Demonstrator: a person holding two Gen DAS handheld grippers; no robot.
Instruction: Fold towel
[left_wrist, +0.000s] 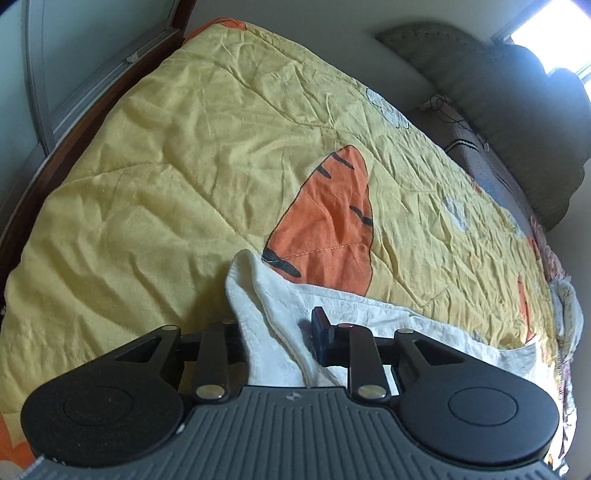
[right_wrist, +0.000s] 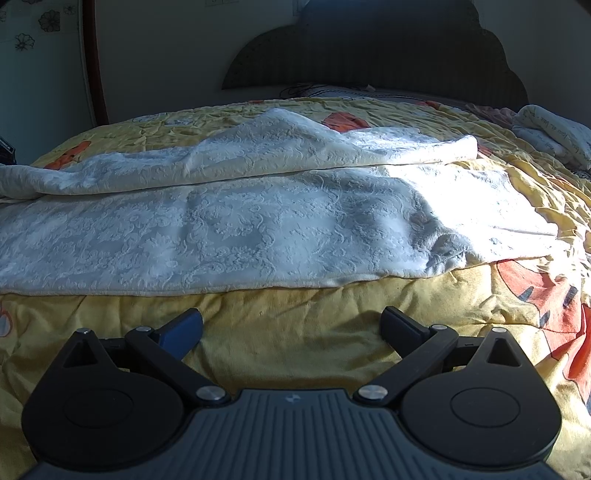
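Observation:
A white embossed towel (right_wrist: 258, 221) lies spread across the yellow carrot-print quilt (right_wrist: 461, 295), its far half folded over towards me along a crease. In the right wrist view my right gripper (right_wrist: 291, 321) hovers open over bare quilt, just short of the towel's near hem, with nothing between its fingers. In the left wrist view a bunched corner of the towel (left_wrist: 266, 295) rises between the jaws of my left gripper (left_wrist: 277, 326), which is shut on it. The cloth hides the left finger, and the right fingertip (left_wrist: 320, 321) presses into the fold.
A dark scalloped headboard (right_wrist: 369, 48) stands at the bed's far end with a pillow (right_wrist: 332, 91) below it. A folded white cloth (right_wrist: 554, 129) lies at the far right. A dark wooden bed edge (left_wrist: 74, 140) and a pale wall panel border the quilt on one side.

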